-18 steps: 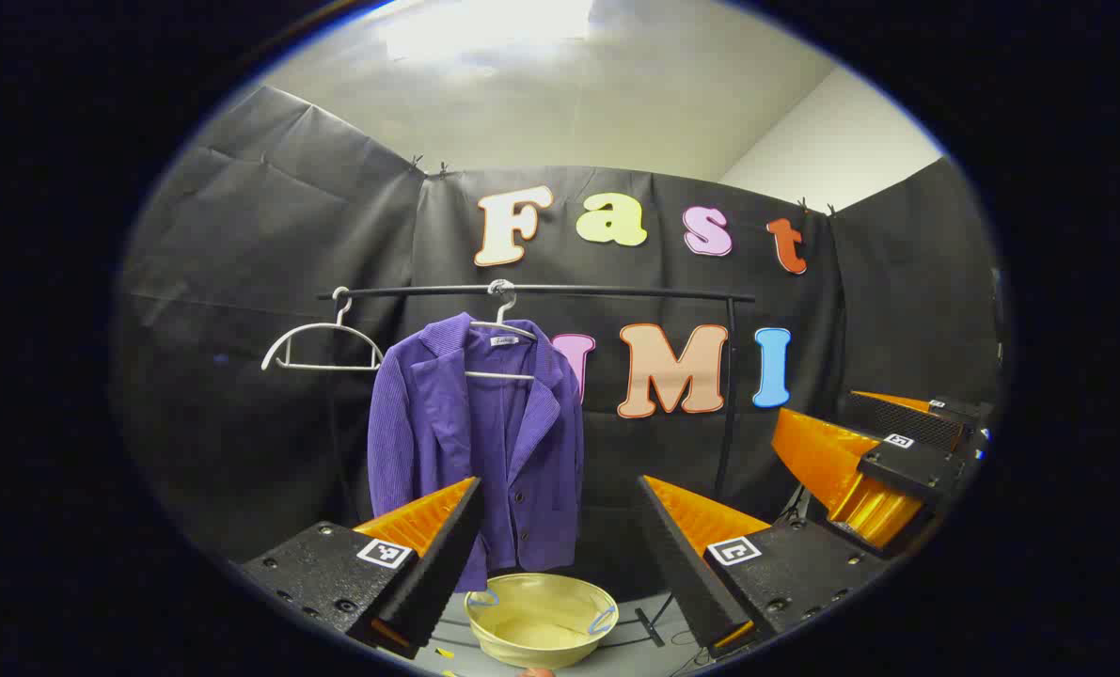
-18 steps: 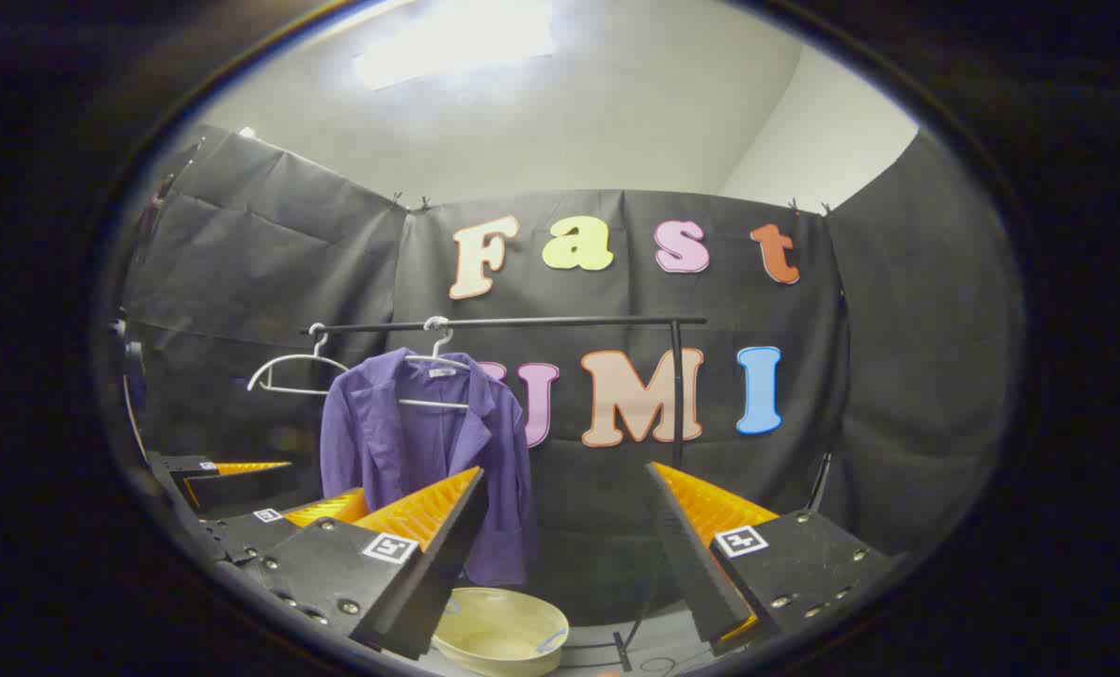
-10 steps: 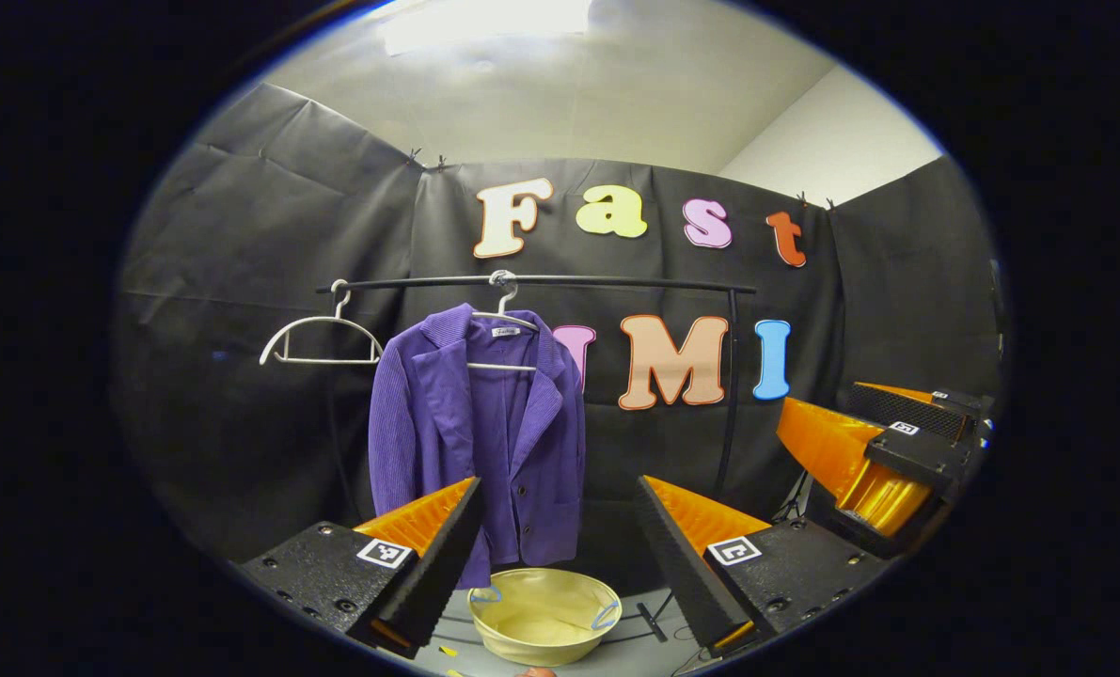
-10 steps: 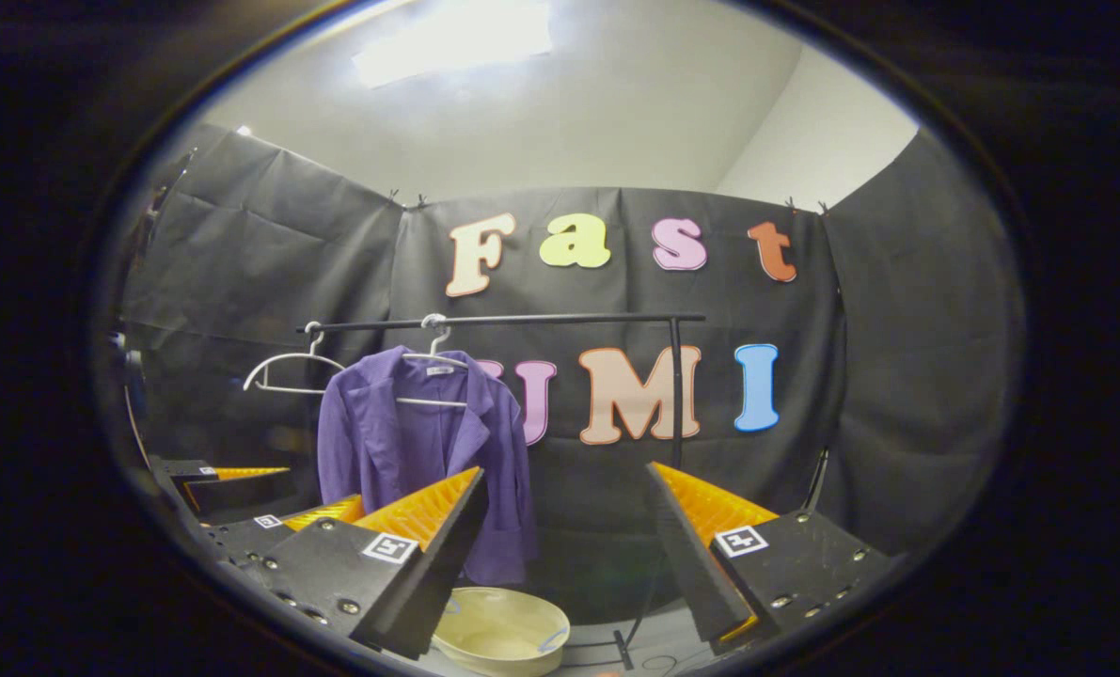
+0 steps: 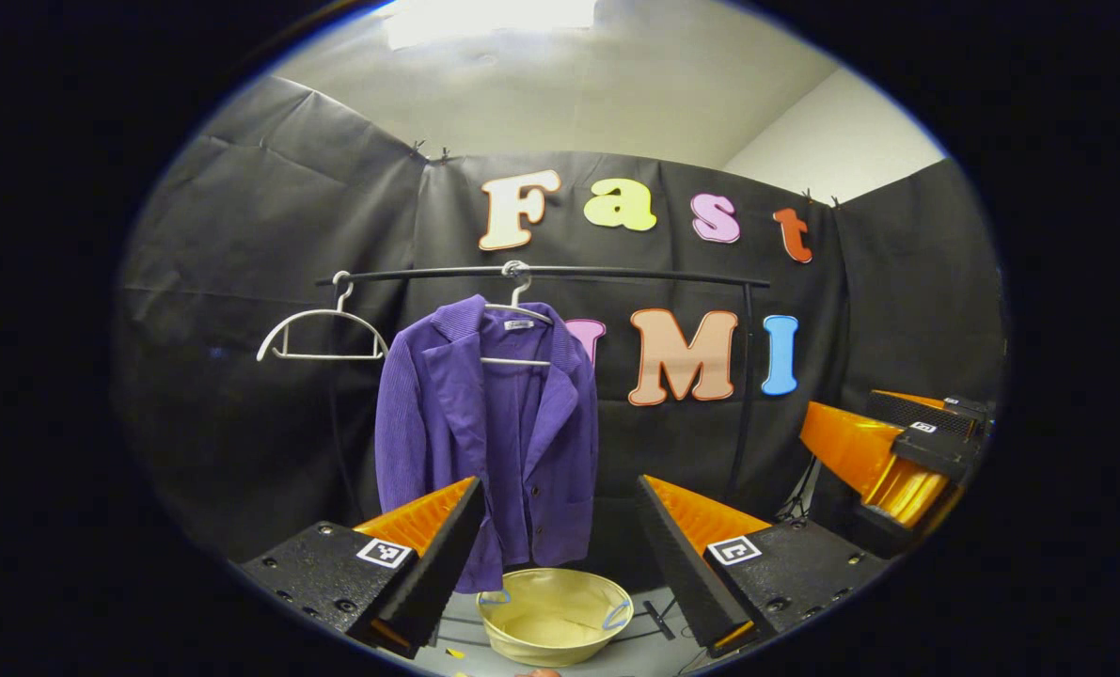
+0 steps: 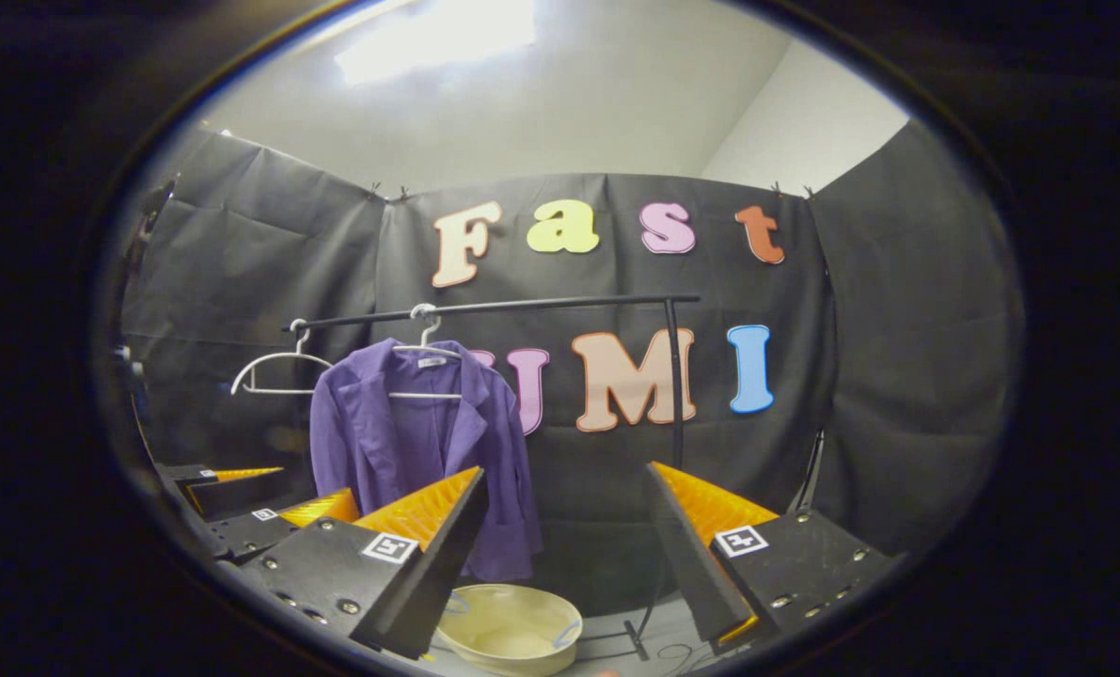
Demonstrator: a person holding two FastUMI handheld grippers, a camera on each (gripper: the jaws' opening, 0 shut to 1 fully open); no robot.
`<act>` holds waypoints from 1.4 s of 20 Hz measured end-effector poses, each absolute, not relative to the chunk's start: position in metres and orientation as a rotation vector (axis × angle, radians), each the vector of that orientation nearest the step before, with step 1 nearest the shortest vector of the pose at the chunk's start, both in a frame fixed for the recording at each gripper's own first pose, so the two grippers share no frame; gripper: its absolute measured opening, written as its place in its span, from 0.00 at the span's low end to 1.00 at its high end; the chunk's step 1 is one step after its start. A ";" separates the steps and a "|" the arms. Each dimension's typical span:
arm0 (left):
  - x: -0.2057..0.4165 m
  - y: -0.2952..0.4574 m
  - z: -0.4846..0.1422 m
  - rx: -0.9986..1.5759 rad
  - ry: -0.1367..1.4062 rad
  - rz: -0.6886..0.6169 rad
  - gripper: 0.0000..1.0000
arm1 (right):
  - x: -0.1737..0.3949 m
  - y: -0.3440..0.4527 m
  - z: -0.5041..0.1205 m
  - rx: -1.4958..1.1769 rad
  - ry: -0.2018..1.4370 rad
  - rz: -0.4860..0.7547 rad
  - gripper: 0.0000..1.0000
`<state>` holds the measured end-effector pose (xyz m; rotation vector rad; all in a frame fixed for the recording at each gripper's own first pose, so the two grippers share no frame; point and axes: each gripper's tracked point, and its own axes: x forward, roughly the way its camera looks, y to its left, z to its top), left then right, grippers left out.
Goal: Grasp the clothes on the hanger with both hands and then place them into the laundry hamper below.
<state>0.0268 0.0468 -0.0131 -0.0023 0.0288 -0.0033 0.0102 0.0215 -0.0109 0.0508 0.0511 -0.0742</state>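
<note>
A purple jacket point(image 5: 489, 432) point(image 6: 400, 442) hangs on a white hanger point(image 5: 519, 324) point(image 6: 425, 350) from a black rail point(image 5: 635, 275) point(image 6: 522, 307). Below it a pale yellow hamper point(image 5: 556, 616) point(image 6: 510, 628) stands on the floor. My left gripper point(image 5: 560, 498) is open, well short of the jacket, nothing between its fingers. My right gripper point(image 6: 564, 489) is open too, farther back and to the right of the jacket. In the left gripper view the right gripper point(image 5: 884, 461) appears at the right edge; in the right gripper view the left gripper point(image 6: 268, 489) sits at the lower left.
A bare white hanger point(image 5: 320, 329) point(image 6: 273, 367) hangs at the rail's left end. The rail's right post point(image 5: 743, 395) point(image 6: 675, 385) runs down to feet and cables on the grey floor point(image 5: 658, 621). Black cloth walls close in behind and on both sides.
Both views have tilted or dropped slightly, so the rail and jacket sit a bit higher in frame and the hamper shows more. Both grippers stay open.
</note>
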 end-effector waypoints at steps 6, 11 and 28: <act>0.058 0.073 -0.009 0.015 0.021 0.021 0.97 | 0.024 0.030 -0.006 0.039 0.028 -0.118 0.99; 0.092 0.093 -0.003 0.022 0.002 0.091 0.98 | 0.052 0.038 -0.012 0.021 0.025 -0.100 0.99; 0.251 0.145 -0.038 0.037 0.018 0.373 0.97 | 0.277 0.077 -0.072 0.038 0.073 0.165 0.99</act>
